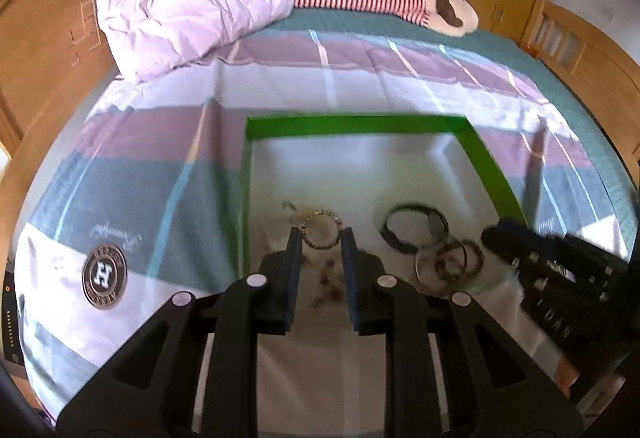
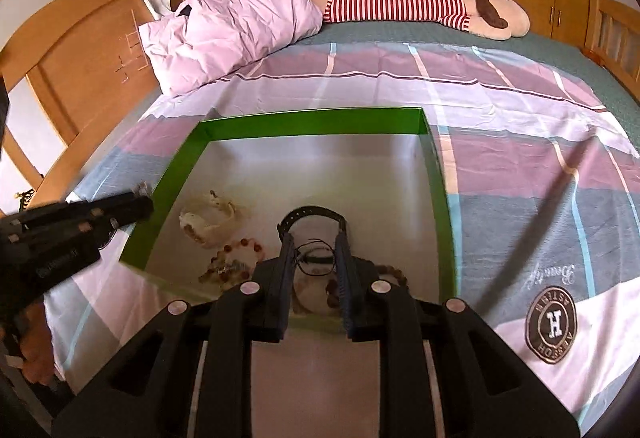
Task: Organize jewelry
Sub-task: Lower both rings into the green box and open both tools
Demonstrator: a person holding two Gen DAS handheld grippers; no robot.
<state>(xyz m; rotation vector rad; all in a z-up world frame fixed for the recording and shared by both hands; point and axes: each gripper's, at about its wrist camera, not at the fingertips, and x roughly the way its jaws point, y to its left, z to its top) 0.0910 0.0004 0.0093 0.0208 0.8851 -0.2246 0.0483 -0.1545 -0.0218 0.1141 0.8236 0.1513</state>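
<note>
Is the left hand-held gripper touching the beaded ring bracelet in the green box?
Cannot tell. In the left wrist view the beaded ring bracelet sits between the open left hand-held gripper fingertips; blur hides any contact.

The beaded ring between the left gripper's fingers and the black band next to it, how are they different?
The beaded ring is small, pale and studded; the black band is bigger, dark and smooth. The beaded ring sits alone between the open left gripper fingertips; the black band overlaps other bangles. Both are round hoops lying inside the green-rimmed box.
</note>
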